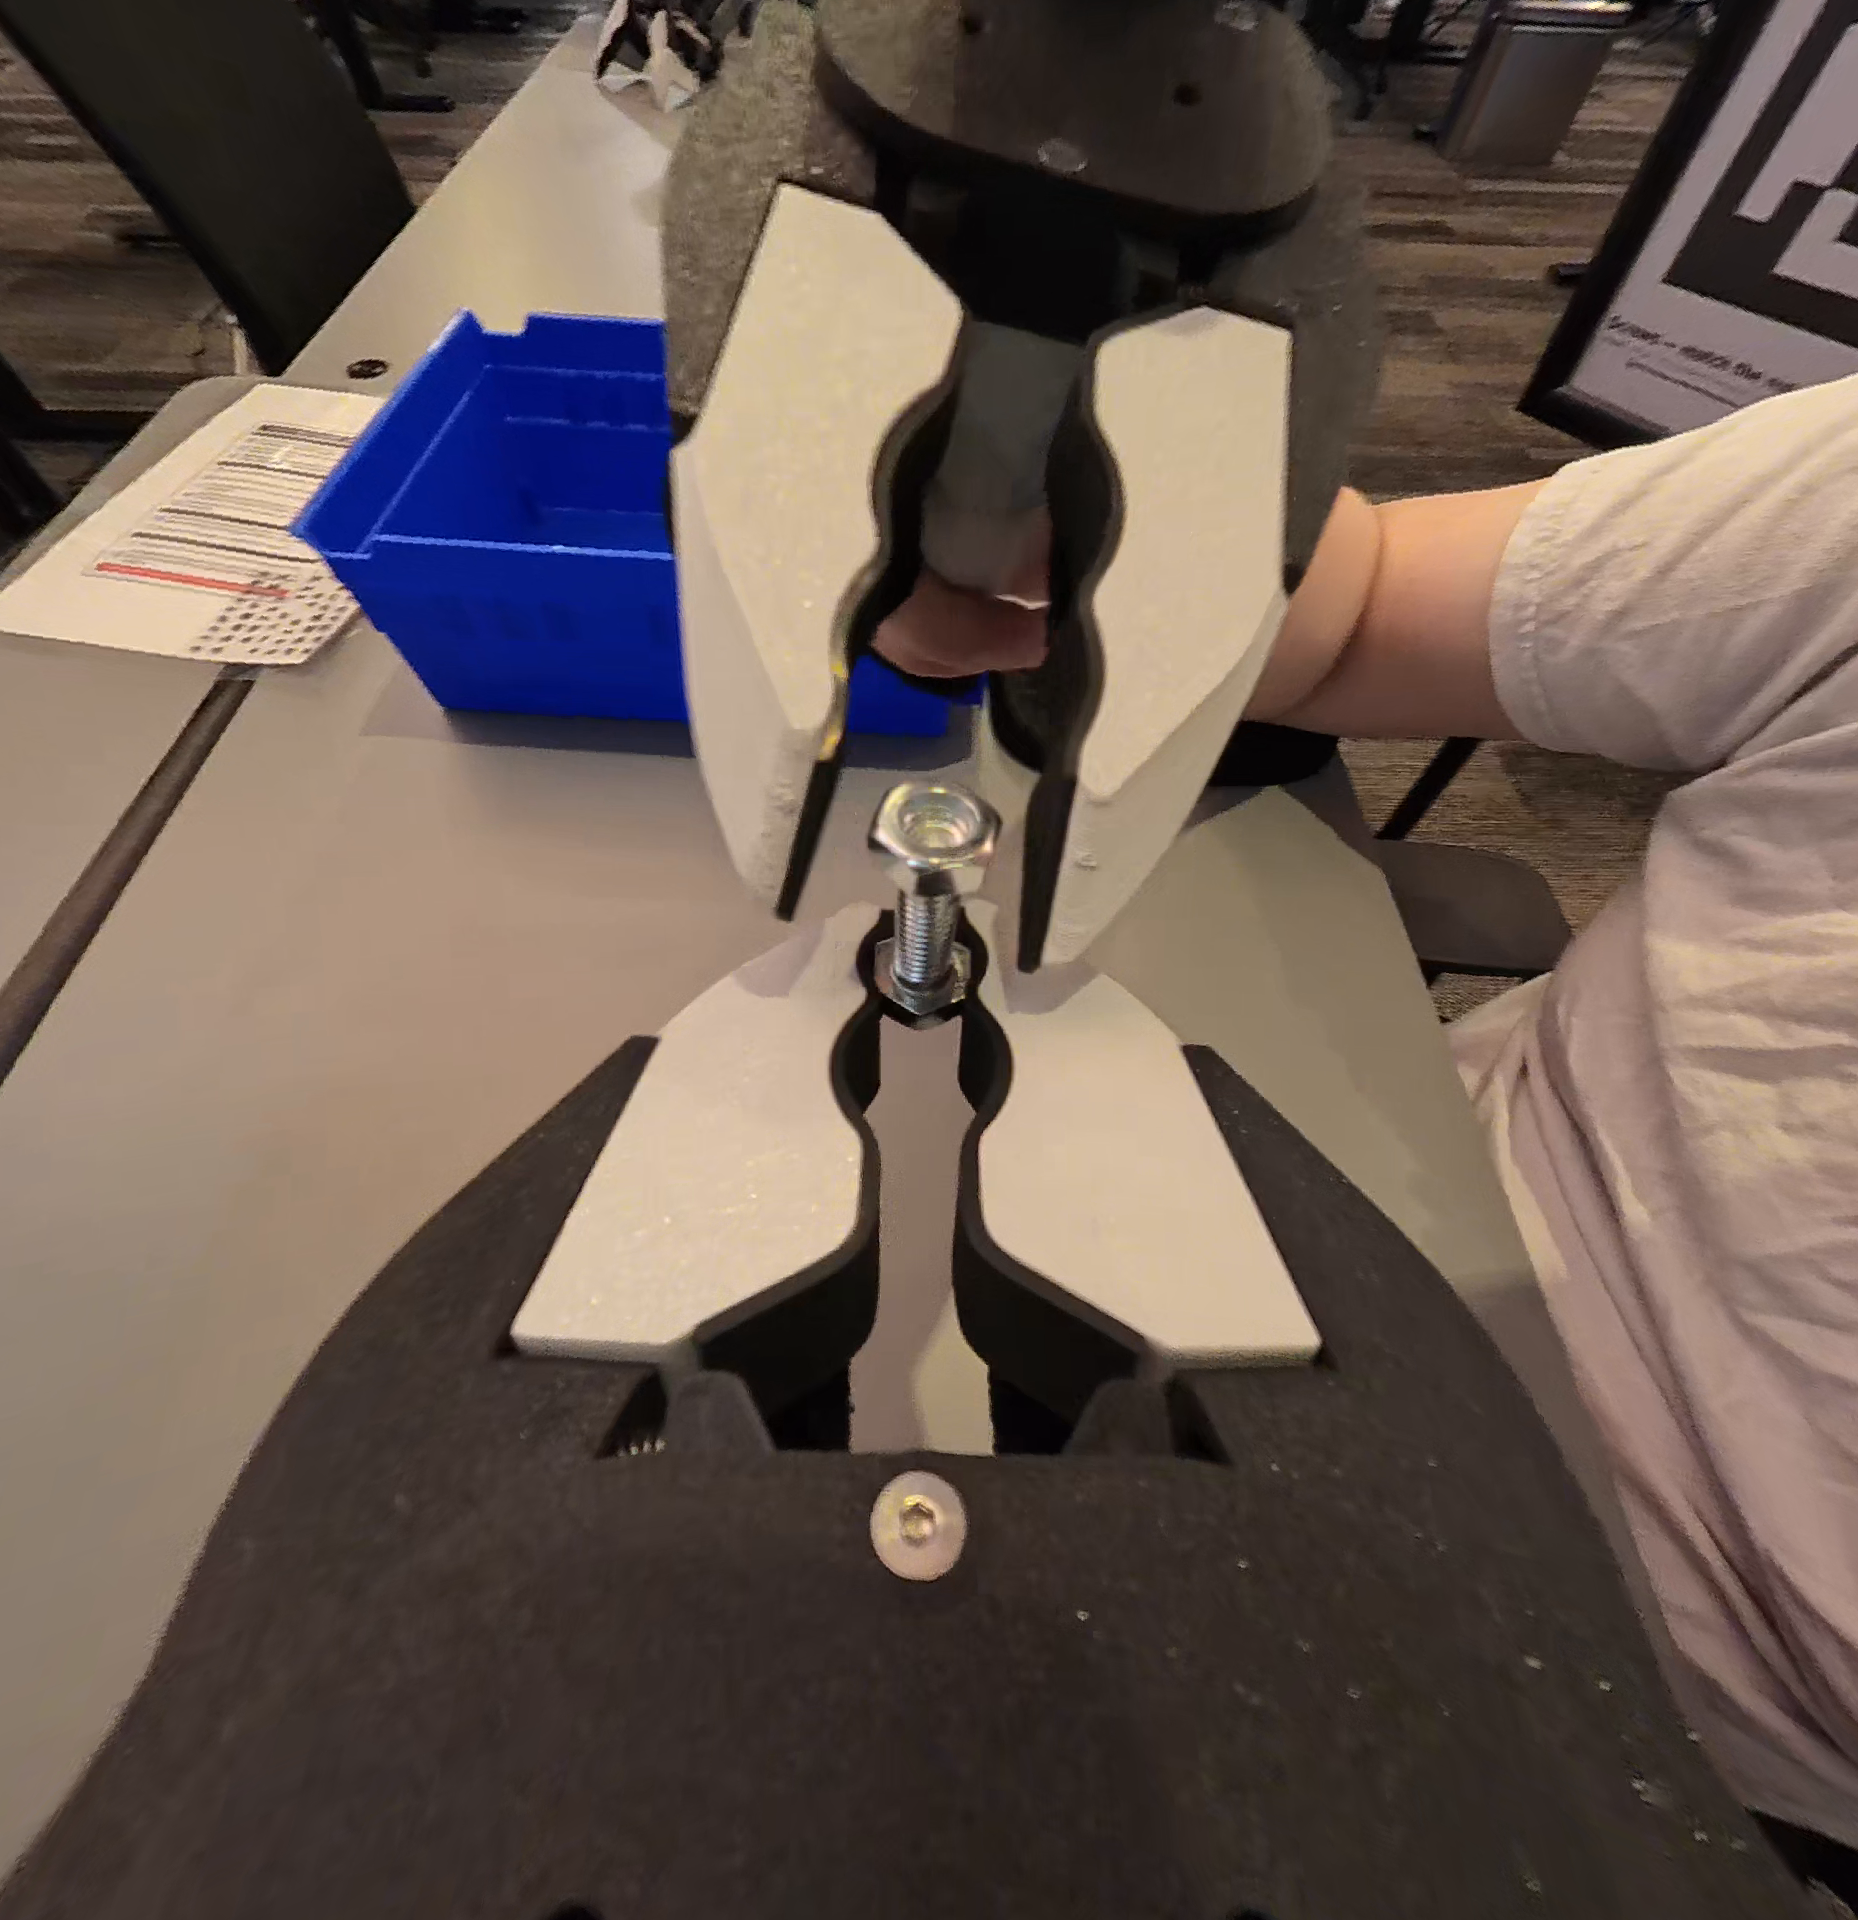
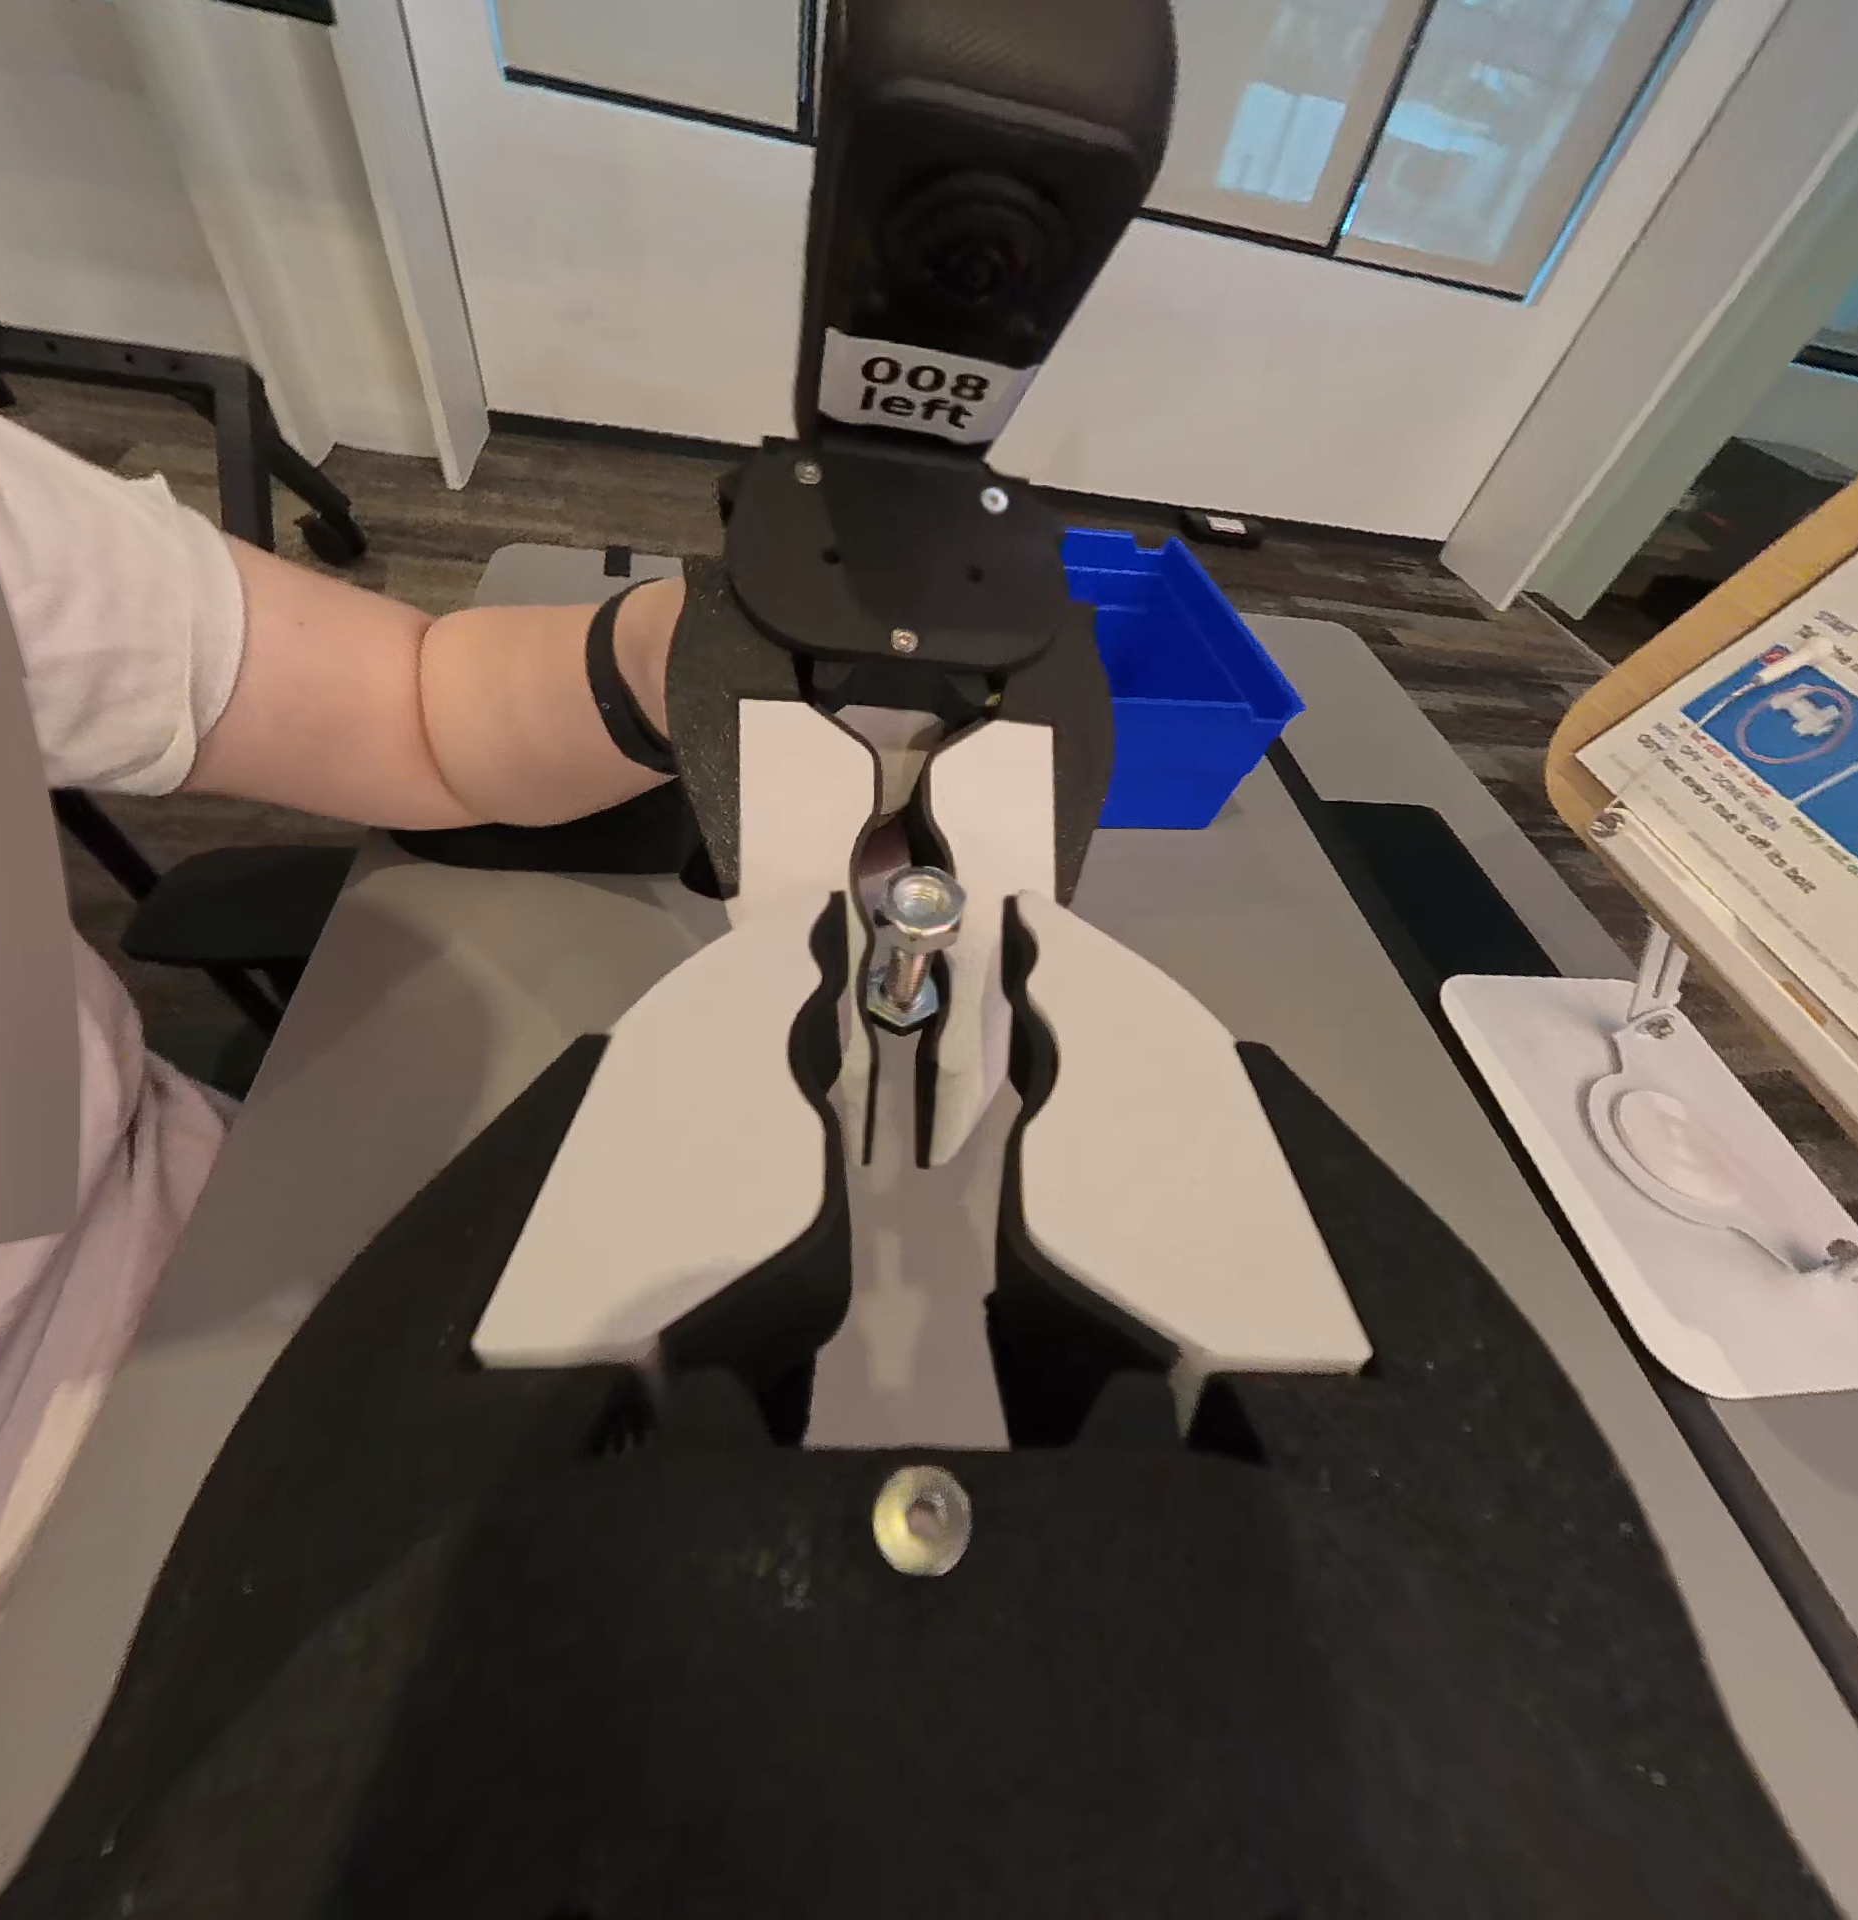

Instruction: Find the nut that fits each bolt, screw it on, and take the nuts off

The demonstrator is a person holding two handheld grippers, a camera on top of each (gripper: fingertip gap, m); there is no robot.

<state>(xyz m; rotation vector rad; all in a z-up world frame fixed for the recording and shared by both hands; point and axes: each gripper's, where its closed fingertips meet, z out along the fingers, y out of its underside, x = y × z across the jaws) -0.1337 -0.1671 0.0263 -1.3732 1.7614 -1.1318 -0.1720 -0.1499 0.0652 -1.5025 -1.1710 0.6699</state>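
A silver bolt (image 1: 922, 935) stands upright above the grey table (image 1: 333, 935), with a silver hex nut (image 1: 932, 826) at the top of its thread. My left gripper (image 1: 920, 982) is shut on the bolt's lower hex end. My right gripper (image 1: 909, 925) comes from the opposite side, open, with a finger on each side of the nut and a gap to it. In the right wrist view, my right gripper (image 2: 920, 920) flanks the nut (image 2: 917, 906) without touching it, and the left gripper (image 2: 902, 1132) holds the bolt (image 2: 901, 982) beneath.
A blue bin (image 1: 509, 540) stands on the table behind the grippers; it also shows in the right wrist view (image 2: 1174, 717). A printed sheet (image 1: 218, 530) lies to its left. An instruction board (image 2: 1756, 769) on a white stand (image 2: 1590, 1174) is on the right. A person's arms hold both grippers. Some 5 cm of space lies between my two pairs of fingers.
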